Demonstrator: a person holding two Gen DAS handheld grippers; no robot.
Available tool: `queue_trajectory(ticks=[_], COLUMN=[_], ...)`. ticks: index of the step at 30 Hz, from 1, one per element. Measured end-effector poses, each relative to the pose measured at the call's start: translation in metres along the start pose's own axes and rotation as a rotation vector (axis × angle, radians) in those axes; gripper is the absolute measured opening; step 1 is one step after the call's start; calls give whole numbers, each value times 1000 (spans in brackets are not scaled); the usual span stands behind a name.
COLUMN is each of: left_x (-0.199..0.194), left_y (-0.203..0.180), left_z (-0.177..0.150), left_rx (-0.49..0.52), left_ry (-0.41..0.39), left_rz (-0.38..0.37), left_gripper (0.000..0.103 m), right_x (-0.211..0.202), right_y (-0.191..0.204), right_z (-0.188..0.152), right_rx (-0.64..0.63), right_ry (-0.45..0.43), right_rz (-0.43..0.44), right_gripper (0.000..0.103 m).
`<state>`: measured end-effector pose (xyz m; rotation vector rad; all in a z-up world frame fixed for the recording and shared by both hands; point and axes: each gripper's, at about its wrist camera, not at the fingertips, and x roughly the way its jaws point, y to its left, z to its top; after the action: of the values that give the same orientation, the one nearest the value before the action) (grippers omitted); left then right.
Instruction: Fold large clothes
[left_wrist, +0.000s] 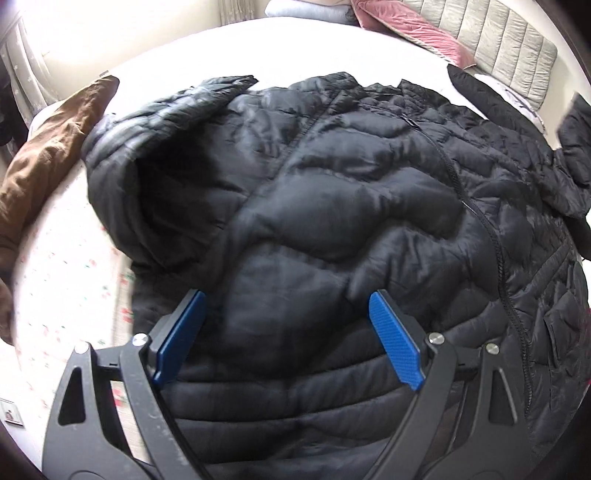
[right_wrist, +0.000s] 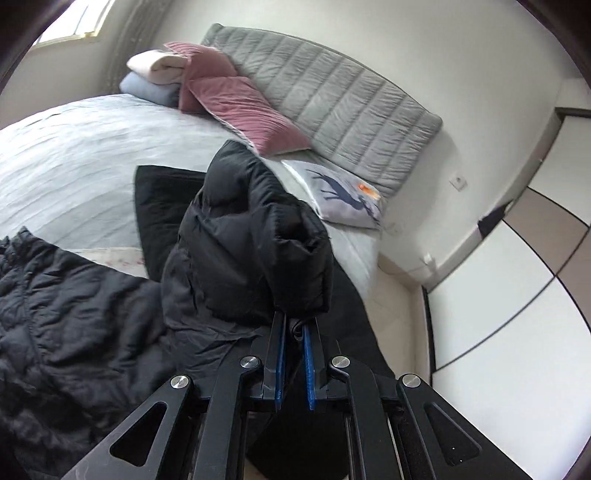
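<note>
My right gripper (right_wrist: 294, 325) jaws pinch the cuff of the black puffer jacket's sleeve (right_wrist: 266, 240), lifted off the bed (right_wrist: 74, 147). My left gripper (left_wrist: 288, 314) jaws hover spread over the jacket (left_wrist: 332, 184) body, spread out flat. I judge the sleeve fold comes next, laid inward across the chest. No containers visible.

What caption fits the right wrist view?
Right gripper shut on black puffer jacket's sleeve, lifted above the white bed.

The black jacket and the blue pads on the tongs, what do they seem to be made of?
Black jacket: probably thin nylon or polyester shell with puffy filling; it has a slight sheen and stitched quilted cells. Blue pads: likely rubber or textured plastic, matte, with fine crosshatch grain.
</note>
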<state>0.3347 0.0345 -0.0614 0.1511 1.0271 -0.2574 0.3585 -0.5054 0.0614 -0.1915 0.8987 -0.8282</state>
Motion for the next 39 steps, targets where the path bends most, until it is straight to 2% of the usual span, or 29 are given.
queue_trajectory(ticks=[3, 5, 7, 9, 11, 12, 14, 16, 20, 23, 24, 26, 27, 28, 31, 35, 39], left_x=[-8, -13, -15, -14, -10, -7, 1, 12, 39, 66, 74, 90, 96, 97, 65, -13, -76], left_y=[13, 24, 37, 50, 62, 66, 69, 70, 66, 60, 60, 64, 70, 77, 96, 123, 172], left_z=[13, 23, 34, 47, 61, 67, 83, 100, 130, 151, 155, 160, 160, 159, 150, 128, 91], left_rx=[0, -9, -20, -40, -53, -54, -47, -35, -21, -19, -17, -18, -33, -64, -153, -152, -222], left_ry=[-6, -23, -41, -40, -34, -33, -29, -34, -21, -7, 0, 30, 49, 57, -28, -191, -244], left_rz=[20, 37, 73, 109, 126, 134, 164, 186, 202, 227, 243, 303, 324, 314, 274, 275, 243], left_gripper=[90, 90, 90, 90, 90, 90, 90, 90, 90, 89, 85, 64, 36, 8, 9, 9, 9], right_x=[25, 49, 77, 91, 90, 89, 79, 67, 34, 7, -2, -16, -20, -21, -26, -24, -25], right_y=[-21, -31, -49, -68, -80, -82, -80, -84, -74, -62, -55, -40, -30, -19, 13, 43, 64], right_z=[-10, -17, -28, -39, -45, -45, -43, -40, -23, -17, -14, -13, -13, -12, -14, -24, -38], right_rx=[2, 16, 94, 250, 354, 359, 347, 345, 348, 331, 317, 287, 264, 239, 160, 118, 119], right_ry=[41, 118, 258, 349, 351, 346, 311, 272, 194, 140, 126, 110, 107, 107, 112, 118, 144], right_rz=[-64, -117, -110, -113, -105, -114, -119, -75, 21, 125, 164, 228, 260, 282, 329, 383, 446], right_gripper=[7, 7, 7, 10, 23, 27, 49, 60, 64, 69, 70, 70, 70, 70, 71, 71, 71])
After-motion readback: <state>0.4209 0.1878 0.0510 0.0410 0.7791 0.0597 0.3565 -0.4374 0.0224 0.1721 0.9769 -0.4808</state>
